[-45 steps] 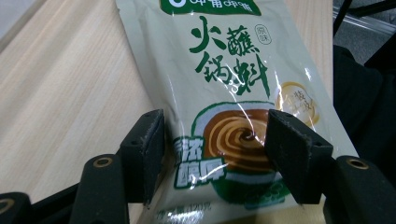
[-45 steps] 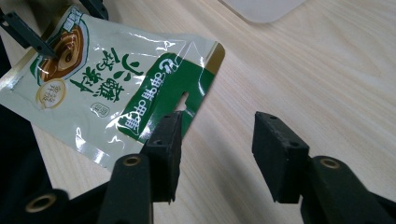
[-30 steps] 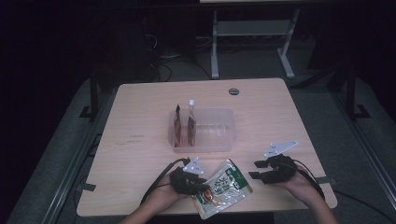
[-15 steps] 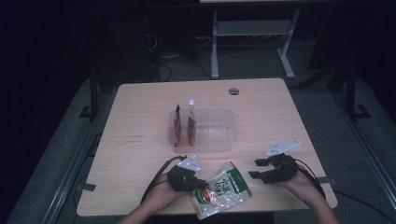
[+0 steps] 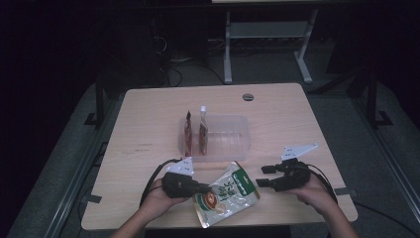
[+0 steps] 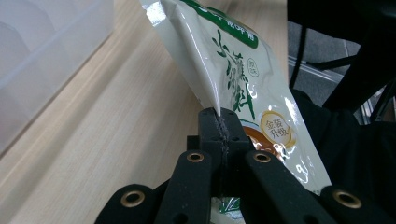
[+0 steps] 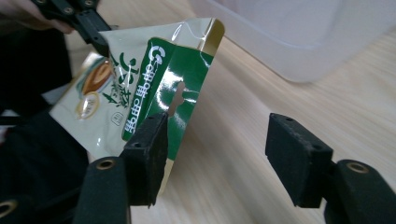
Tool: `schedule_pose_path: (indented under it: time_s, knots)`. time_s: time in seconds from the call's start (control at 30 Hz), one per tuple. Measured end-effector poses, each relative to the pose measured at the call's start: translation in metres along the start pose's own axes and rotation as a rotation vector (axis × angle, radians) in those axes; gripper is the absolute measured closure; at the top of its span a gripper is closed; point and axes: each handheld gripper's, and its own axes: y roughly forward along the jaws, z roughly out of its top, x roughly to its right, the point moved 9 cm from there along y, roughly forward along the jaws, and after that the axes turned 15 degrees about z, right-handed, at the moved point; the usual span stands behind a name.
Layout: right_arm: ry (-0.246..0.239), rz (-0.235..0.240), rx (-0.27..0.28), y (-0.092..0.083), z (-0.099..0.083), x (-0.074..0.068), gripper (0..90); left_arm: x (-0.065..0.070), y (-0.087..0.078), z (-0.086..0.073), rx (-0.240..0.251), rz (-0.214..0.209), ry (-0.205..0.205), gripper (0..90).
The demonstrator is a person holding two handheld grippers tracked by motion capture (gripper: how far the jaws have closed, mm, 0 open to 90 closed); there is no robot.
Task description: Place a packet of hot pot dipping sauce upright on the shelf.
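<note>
A cream and green snack pouch [image 5: 225, 193] lies near the table's front edge, between my two grippers. My left gripper [image 5: 203, 189] is shut on the pouch's left edge, and in the left gripper view the jaws [image 6: 219, 123] pinch that seam with the pouch [image 6: 233, 70] rising tilted off the wood. My right gripper [image 5: 263, 176] stands open at the pouch's right. Its jaws have just been opening. In the right gripper view [image 7: 224, 135] the pouch's green top [image 7: 154, 79] sits just past the left pad, unpressed. My left gripper [image 7: 100, 44] shows at that view's top left.
A clear plastic bin [image 5: 237, 144] stands mid-table behind the pouch, with two brown packets [image 5: 188, 134] upright at its left end. The bin's wall is close in both gripper views [image 6: 46, 46] [image 7: 303, 32]. Bare wooden tabletop [image 5: 148, 129] lies to the left.
My left hand has shifted a little left and up with the pouch's edge in its jaws, tilting the pouch. The right hand has stayed in place, its jaws slightly wider.
</note>
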Motion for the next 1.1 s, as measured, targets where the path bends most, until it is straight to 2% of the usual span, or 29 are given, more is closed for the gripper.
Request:
schedule_pose_path:
  time_s: [0.27,0.43,0.67,0.77,0.87,0.9,0.93,0.97,1.03,1.1]
  knots:
    - [-0.035,0.137,0.009,0.018,0.018,-0.013,41.4,0.002,-0.009,0.001,0.025,-0.012,0.03,90.0]
    - [-0.049,0.188,-0.012,0.028,0.019,-0.018,41.2,0.004,-0.013,0.002,0.045,-0.006,0.043,90.0]
    - [-0.065,0.256,-0.059,0.043,0.021,-0.022,43.7,0.002,-0.021,-0.001,0.054,0.022,0.033,90.0]
    - [-0.075,0.308,-0.071,0.05,0.024,-0.027,47.8,0.001,-0.024,-0.003,0.06,0.037,0.028,90.0]
    - [-0.079,0.314,-0.101,0.056,0.024,-0.029,52.0,-0.001,-0.026,-0.004,0.056,0.053,0.029,90.0]
    - [-0.099,0.312,-0.097,0.057,0.025,-0.028,57.1,-0.003,-0.026,-0.006,0.053,0.062,0.029,90.0]
    - [-0.088,0.325,-0.088,0.054,0.026,-0.031,62.5,-0.005,-0.026,-0.006,0.06,0.062,0.018,90.0]
    - [-0.103,0.332,-0.081,0.053,0.028,-0.032,64.2,-0.006,-0.027,-0.006,0.062,0.062,0.011,90.0]
    - [-0.112,0.34,-0.061,0.052,0.032,-0.034,71.6,-0.01,-0.028,-0.005,0.067,0.072,0.012,90.0]
    - [-0.11,0.346,-0.05,0.052,0.035,-0.036,74.6,-0.012,-0.028,-0.004,0.077,0.07,0.011,90.0]
